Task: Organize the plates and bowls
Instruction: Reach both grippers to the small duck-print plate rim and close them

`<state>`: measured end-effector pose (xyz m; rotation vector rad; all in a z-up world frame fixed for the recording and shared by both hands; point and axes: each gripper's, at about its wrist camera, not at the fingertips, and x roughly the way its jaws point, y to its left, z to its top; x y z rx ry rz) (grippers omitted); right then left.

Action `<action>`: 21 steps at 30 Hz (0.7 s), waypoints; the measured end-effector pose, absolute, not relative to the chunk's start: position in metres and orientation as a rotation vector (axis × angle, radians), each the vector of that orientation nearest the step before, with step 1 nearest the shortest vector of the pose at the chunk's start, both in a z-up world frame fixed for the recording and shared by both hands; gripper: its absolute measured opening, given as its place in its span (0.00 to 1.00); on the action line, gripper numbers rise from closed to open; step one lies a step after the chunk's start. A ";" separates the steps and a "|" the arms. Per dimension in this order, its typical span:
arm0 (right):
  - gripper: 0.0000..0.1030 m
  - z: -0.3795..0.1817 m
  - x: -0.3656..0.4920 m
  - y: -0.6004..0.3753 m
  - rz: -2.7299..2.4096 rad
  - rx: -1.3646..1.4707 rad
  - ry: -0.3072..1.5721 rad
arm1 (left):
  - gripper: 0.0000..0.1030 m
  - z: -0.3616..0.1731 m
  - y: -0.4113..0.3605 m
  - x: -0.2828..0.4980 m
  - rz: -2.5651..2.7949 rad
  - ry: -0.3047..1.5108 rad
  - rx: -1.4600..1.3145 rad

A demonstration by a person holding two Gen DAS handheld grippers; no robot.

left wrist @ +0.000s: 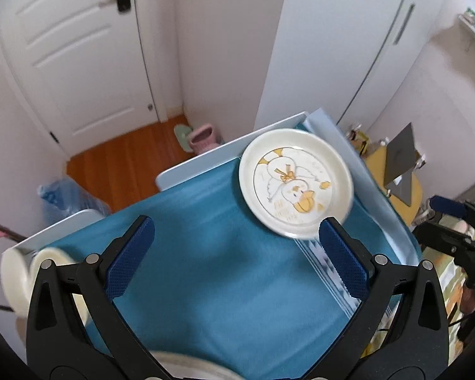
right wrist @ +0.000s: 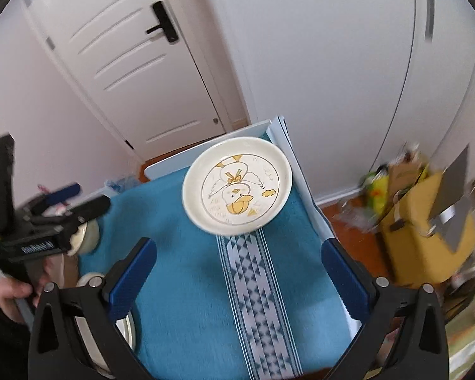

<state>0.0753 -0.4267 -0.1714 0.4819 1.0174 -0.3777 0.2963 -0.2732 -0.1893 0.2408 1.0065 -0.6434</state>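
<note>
A cream plate with a yellow duck drawing (left wrist: 296,183) (right wrist: 237,185) lies at the far right corner of the blue tablecloth (left wrist: 224,272) (right wrist: 186,272). My left gripper (left wrist: 237,231) hovers over the cloth, open and empty, with the plate just beyond its right fingertip. My right gripper (right wrist: 237,247) is also open and empty, above the cloth's patterned strip and just short of the plate. A cream bowl (left wrist: 15,281) (right wrist: 87,237) sits at the table's left edge. Another pale plate (left wrist: 193,370) (right wrist: 128,326) shows partly under the gripper bodies. In the right wrist view the left gripper (right wrist: 79,199) is held by a hand (right wrist: 9,288).
The white table edge (left wrist: 205,161) drops to a wooden floor (left wrist: 126,155) before a white door (left wrist: 79,47). Pink slippers (left wrist: 201,137) and a blue water bottle (left wrist: 69,196) are on the floor. A yellow box (right wrist: 427,237) and a white wardrobe (left wrist: 348,47) are at the right.
</note>
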 end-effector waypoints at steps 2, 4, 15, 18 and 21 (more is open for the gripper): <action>0.99 -0.195 0.085 -0.445 -0.391 0.535 1.036 | 0.99 -0.211 -0.295 0.317 -0.639 1.072 0.245; 0.83 -0.216 0.092 -0.462 -0.409 0.599 1.059 | 0.93 -0.230 -0.308 0.330 -0.644 1.112 0.238; 0.44 -0.287 0.131 -0.502 -0.335 0.732 1.113 | 0.44 -0.289 -0.349 0.372 -0.614 1.205 0.270; 0.33 -0.291 0.132 -0.506 -0.360 0.735 1.103 | 0.28 -0.294 -0.354 0.375 -0.616 1.208 0.285; 0.30 -0.293 0.138 -0.507 -0.378 0.709 1.108 | 0.18 -0.300 -0.359 0.380 -0.620 1.218 0.274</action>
